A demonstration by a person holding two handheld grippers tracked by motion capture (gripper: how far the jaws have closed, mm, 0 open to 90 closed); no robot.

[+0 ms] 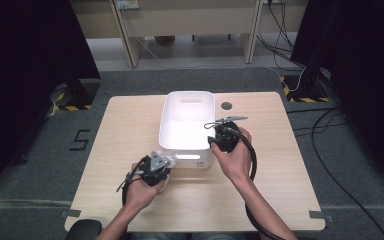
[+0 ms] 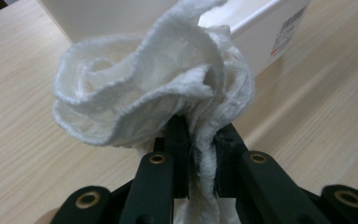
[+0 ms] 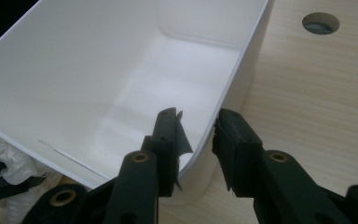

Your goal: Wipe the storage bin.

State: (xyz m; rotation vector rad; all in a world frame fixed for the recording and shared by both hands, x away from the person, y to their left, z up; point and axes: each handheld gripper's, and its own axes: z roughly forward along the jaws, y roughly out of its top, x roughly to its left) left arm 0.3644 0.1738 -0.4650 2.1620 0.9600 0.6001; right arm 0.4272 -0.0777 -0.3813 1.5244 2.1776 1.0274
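A white plastic bin (image 1: 187, 96) stands in the middle of the wooden table (image 1: 125, 130). My left gripper (image 1: 169, 162) hovers at the bin's near left corner, shut on a bunched white cloth (image 2: 140, 93) that spills up out of the jaws (image 2: 200, 126). The cloth (image 3: 0, 149) also peeks past the bin's near wall in the right gripper view. My right gripper (image 1: 215, 140) sits at the bin's right rim near the front. Its jaws (image 3: 196, 126) straddle the wall (image 3: 74, 84), one inside and one outside, pressed on the rim.
A round cable hole (image 1: 226, 105) lies in the table just right of the bin's far end. The bin's inside looks bare. Grey carpet, cables and dark curtains surround the table.
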